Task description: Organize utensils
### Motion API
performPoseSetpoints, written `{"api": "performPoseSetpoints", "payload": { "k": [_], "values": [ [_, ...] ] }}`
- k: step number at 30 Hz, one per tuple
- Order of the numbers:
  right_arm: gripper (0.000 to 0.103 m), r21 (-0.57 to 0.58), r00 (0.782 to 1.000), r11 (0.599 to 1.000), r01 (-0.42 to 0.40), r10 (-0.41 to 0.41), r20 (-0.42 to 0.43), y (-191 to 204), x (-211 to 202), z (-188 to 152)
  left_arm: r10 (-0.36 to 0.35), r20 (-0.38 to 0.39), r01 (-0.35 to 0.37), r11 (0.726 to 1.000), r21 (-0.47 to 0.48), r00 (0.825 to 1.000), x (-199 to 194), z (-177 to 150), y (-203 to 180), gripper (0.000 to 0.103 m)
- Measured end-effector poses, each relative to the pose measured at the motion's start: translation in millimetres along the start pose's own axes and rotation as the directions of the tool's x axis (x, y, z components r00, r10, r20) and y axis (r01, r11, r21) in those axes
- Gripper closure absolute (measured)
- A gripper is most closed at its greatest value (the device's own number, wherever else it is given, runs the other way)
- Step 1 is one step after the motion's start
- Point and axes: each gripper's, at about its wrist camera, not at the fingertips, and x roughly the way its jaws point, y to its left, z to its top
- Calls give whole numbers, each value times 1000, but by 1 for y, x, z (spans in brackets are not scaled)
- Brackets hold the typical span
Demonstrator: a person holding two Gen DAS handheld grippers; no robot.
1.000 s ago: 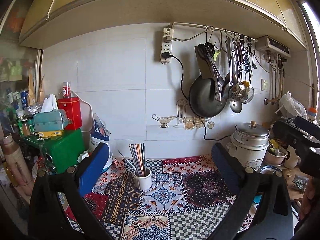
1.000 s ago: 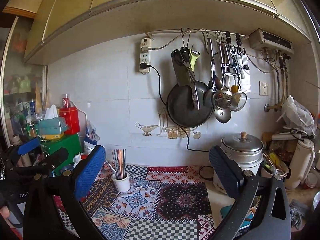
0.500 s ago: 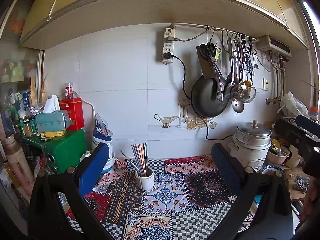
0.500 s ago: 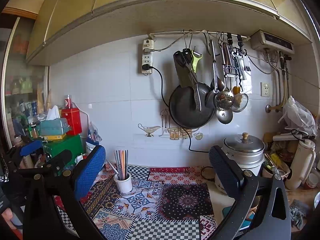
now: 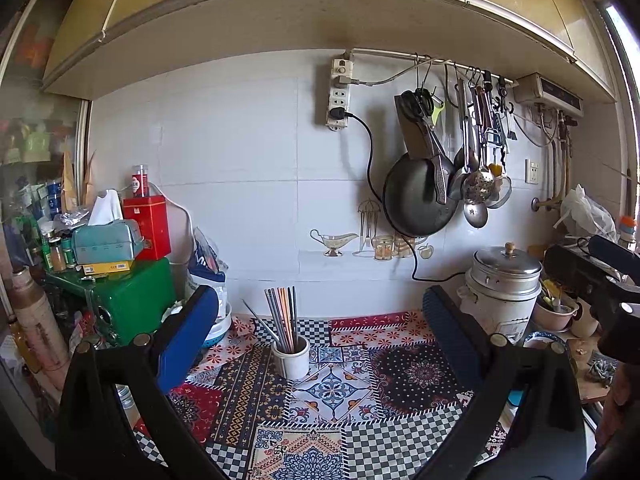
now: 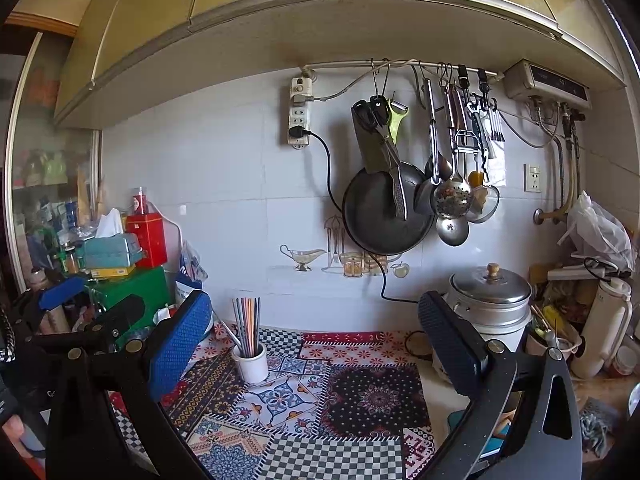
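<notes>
At the far left of the frame stands a crowded corner: a green box (image 5: 132,300) with a tissue box (image 5: 106,240) and a red tin (image 5: 146,226) stacked on it. The left hand-held gripper (image 5: 320,340) hangs above the counter (image 5: 320,420) with its blue pads wide apart and nothing between them. Just right of its left pad, in the lower middle of the frame, a white cup (image 5: 291,358) stands upright on the patterned cloth (image 5: 412,376) and holds a bundle of chopsticks (image 5: 284,316), the task's things; one thin stick (image 5: 260,324) leans out to the left. The right hand-held gripper (image 6: 316,344) is also fully open and empty, and in its view the cup sits near its left pad. The risk is probably the cup: it looks light and narrow, so a pad that pushes the leaning stick or the rim from the side could tip it and scatter the chopsticks. The two grippers are close together, so they may also knock each other. Further right, a dark pan (image 5: 418,196), ladles (image 5: 476,188) and scissors (image 5: 420,104) hang from a rail (image 5: 400,53) on the white tiled wall, and a black cord (image 5: 370,160) runs down towards a metal pot (image 5: 504,284) at the right; a high reach could catch it. The counter cloth is flat but busy in pattern, under a yellow cabinet (image 5: 320,0).
</notes>
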Motion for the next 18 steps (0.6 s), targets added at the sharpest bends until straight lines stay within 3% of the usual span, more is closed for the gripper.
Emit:
{"api": "performPoseSetpoints", "payload": {
  "k": [18],
  "values": [
    [0,-6,1000,1000,4,-4,-7,5,2,0,1,2,-1,1000,-16,1000,-3,3,5,1]
  ]
}}
